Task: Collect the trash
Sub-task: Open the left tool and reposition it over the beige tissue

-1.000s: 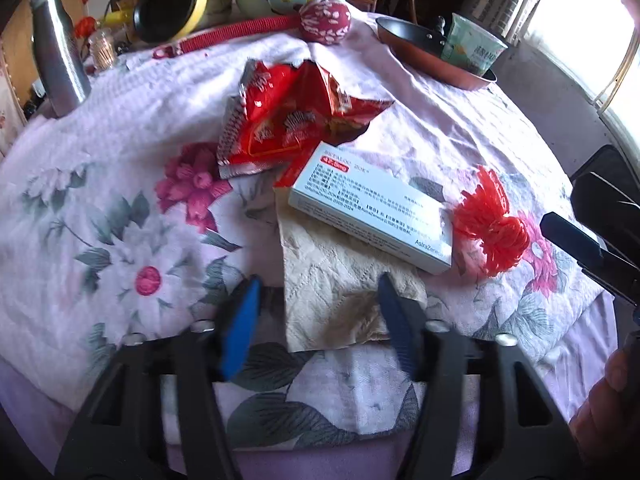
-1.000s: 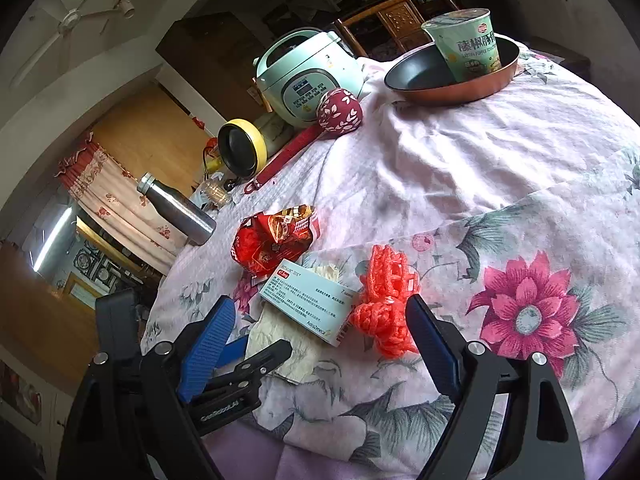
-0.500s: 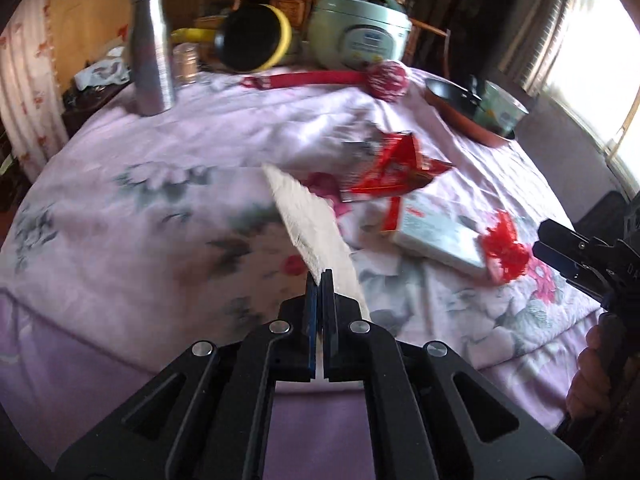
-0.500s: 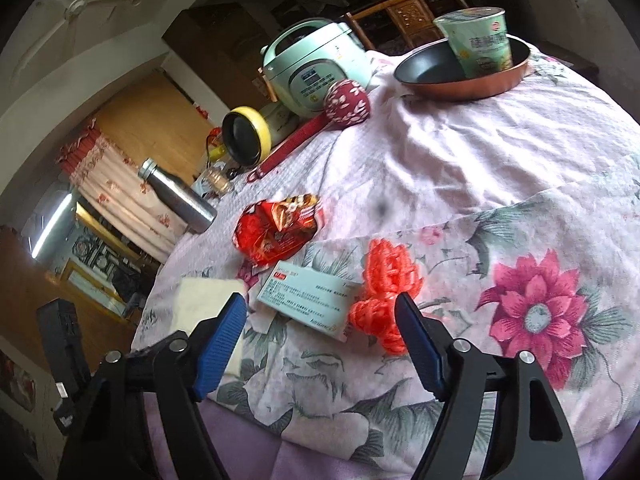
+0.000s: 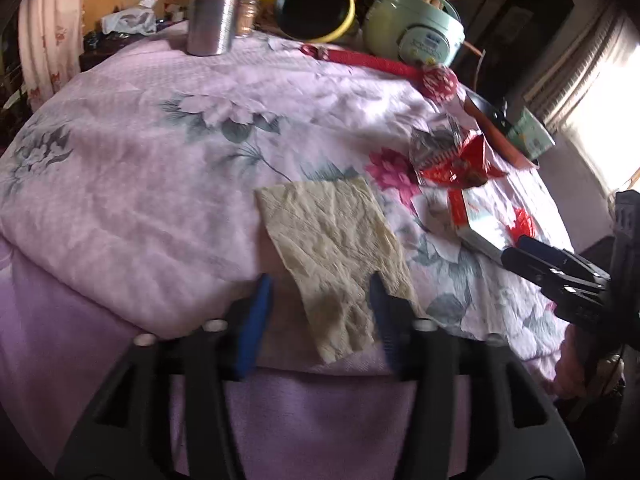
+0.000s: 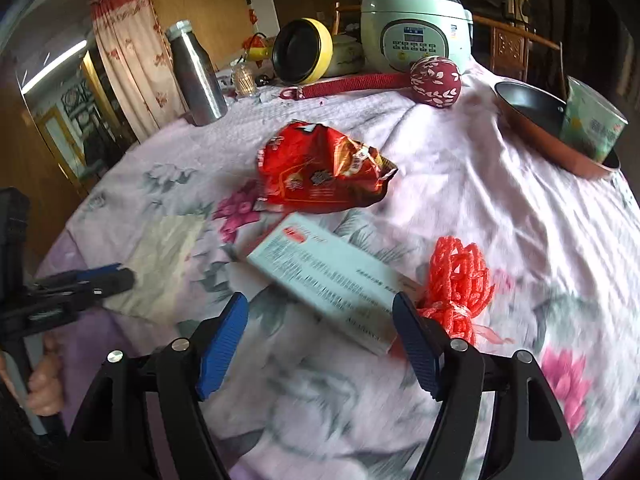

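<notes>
Pointing steeply down over the table edge: left gripper [image 5: 320, 312], jaws just been opening, now parted, released. Lying flat between the blue pads [image 5: 256, 320] but not pinched: crumpled beige napkin [image 5: 336, 248], near corner hanging toward the edge of the floral tablecloth [image 5: 140, 184]; right pad overlapping the napkin's lower right side, contact not clear. Sitting beyond the fingertips and to their right: red snack wrapper [image 5: 456, 164], then the white medicine box [image 5: 476, 224], partly hidden by the other tool. Showing at the far right of the left wrist view: right gripper [image 5: 540, 256], seen side-on, a hand gripping its handle below.

Angling down toward the table too: right gripper [image 6: 320, 324], jaws standing wide, gripping nothing. Lying just ahead of the gap, long side slanting across it: medicine box [image 6: 332, 276], near end reaching close to the right pad [image 6: 416, 340], touching or not, cannot tell. Resting just outside that right pad: red mesh net [image 6: 460, 284], bunched up. Further ahead of the fingertips: snack wrapper [image 6: 320, 172]. Off to the left of the left pad: napkin [image 6: 160, 264], with the left gripper [image 6: 108, 280] coming in over its near edge. Blurring in both views.
</notes>
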{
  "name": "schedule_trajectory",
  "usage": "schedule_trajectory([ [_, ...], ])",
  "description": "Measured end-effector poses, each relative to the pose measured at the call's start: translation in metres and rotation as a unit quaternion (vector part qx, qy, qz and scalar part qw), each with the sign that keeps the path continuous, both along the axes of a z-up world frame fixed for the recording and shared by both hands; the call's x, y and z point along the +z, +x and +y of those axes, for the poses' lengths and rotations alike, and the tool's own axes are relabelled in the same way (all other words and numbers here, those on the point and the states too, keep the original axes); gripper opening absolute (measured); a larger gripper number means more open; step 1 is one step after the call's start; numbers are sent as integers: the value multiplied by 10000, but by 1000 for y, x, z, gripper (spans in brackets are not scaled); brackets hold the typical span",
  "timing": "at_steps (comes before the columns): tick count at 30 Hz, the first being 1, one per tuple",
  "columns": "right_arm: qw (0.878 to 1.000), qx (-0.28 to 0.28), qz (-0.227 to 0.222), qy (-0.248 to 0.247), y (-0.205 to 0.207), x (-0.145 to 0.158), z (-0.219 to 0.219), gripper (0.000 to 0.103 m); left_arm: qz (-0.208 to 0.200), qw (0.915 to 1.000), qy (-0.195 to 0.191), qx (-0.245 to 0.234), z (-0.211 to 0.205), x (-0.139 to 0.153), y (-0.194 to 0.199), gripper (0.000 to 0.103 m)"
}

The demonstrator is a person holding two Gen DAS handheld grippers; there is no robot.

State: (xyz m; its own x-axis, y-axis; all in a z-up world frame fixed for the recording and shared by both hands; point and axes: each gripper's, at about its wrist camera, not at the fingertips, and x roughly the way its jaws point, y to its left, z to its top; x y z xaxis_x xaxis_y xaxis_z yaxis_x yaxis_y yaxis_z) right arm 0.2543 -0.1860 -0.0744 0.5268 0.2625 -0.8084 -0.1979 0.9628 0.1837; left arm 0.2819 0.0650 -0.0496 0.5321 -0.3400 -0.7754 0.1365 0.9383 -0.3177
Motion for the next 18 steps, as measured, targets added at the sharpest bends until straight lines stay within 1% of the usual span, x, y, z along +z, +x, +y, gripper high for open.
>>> schedule_trajectory([
  [1,10000,4,-16,-32,3,-2,0,75,-10,9999,-123,50,3,0,0,61],
  [3,9999,35,-93,-120,8,-6,0,82,22,9994,-334,35,7,-1,2,64],
  [6,9989,128,-187,-415,8,-5,4,84,57,9981,-612,20,12,-2,4,67],
  [8,9979,171,-161,-598,8,-9,8,88,61,9978,-666,-13,12,-2,5,70],
  [10,9958,243,-86,-878,9,-17,15,88,60,9978,-658,-57,10,-2,5,72],
  [11,9951,306,-63,-940,8,-20,17,86,58,9979,-648,-73,9,-2,5,74],
  [12,9955,441,-36,-835,5,-17,19,80,57,9979,-639,-86,9,-1,5,74],
  [13,9958,747,142,-508,2,-14,21,77,56,9979,-640,-91,9,-2,5,75],
  [14,9943,1024,254,-153,-3,-9,23,76,56,9978,-648,-91,9,-2,5,75],
  [15,9932,1136,247,-27,-6,-5,24,76,57,9978,-656,-90,9,-2,5,75],
  [16,9921,1244,137,1,-12,1,26,76,57,9978,-651,-91,9,-2,5,75],
  [18,9922,1230,-110,-175,-16,7,28,77,54,9980,-620,-95,8,-2,5,75],
])
